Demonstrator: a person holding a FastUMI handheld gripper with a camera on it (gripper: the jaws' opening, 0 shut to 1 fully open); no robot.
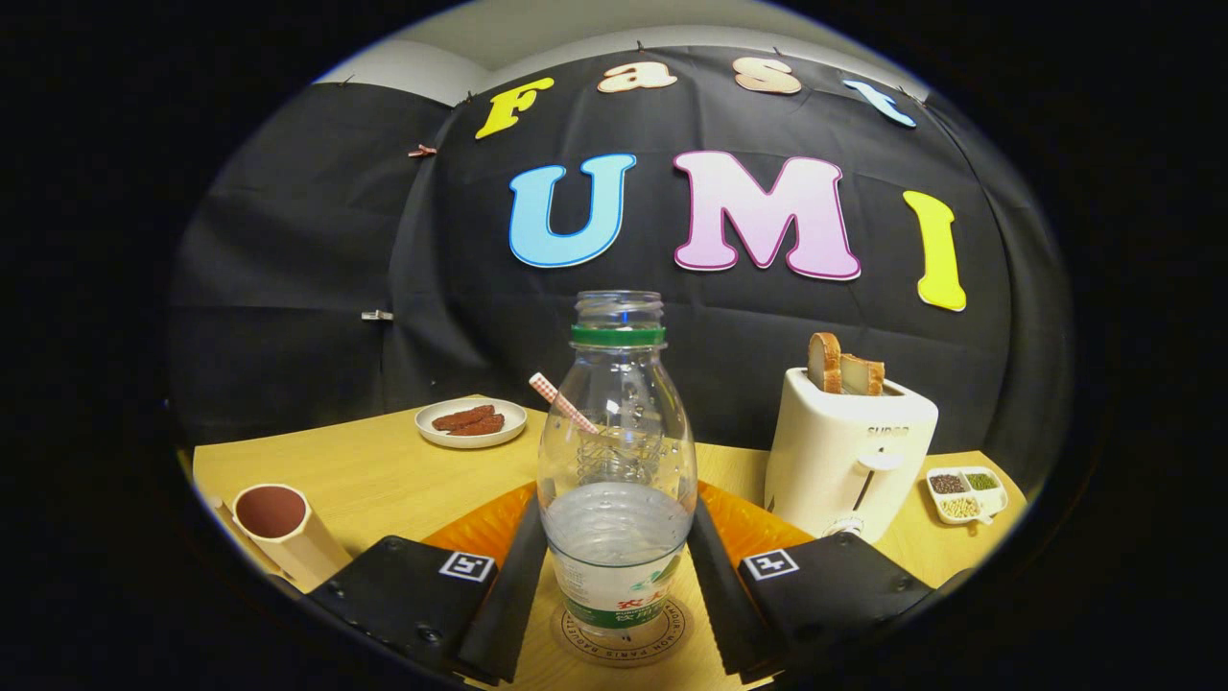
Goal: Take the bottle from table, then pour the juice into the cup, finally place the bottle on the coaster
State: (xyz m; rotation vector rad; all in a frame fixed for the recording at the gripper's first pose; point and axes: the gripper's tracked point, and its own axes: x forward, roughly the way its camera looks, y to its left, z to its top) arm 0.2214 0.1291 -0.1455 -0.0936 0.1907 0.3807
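Gripper (617,566) fingers stand either side of the bottle (616,461), flanking its lower body. Whether both press on the plastic or stand just off it cannot be told from this angle.

Bottle: clear plastic, uncapped, green ring at the neck, upright. It stands on the coaster (662,635), a round printed disc on the table (384,480), between the fingers. Clear liquid fills roughly the lower third; judged light, with weight carried low. Thin wall is judged soft and likely to dent under a hard squeeze; smooth surface and label band may slip. Best hold is judged to be the lower body at liquid level, where the fill backs the wall. Open mouth means any tilt risks a spill.

Behind the bottle, seen through it: a clear cup (624,459) with a checked straw (564,403). Orange mat (758,523) lies under that area. Beyond: toaster (849,451) with bread, plate (471,422), seed dish (965,493), and a tube (288,528) beside the fingers.
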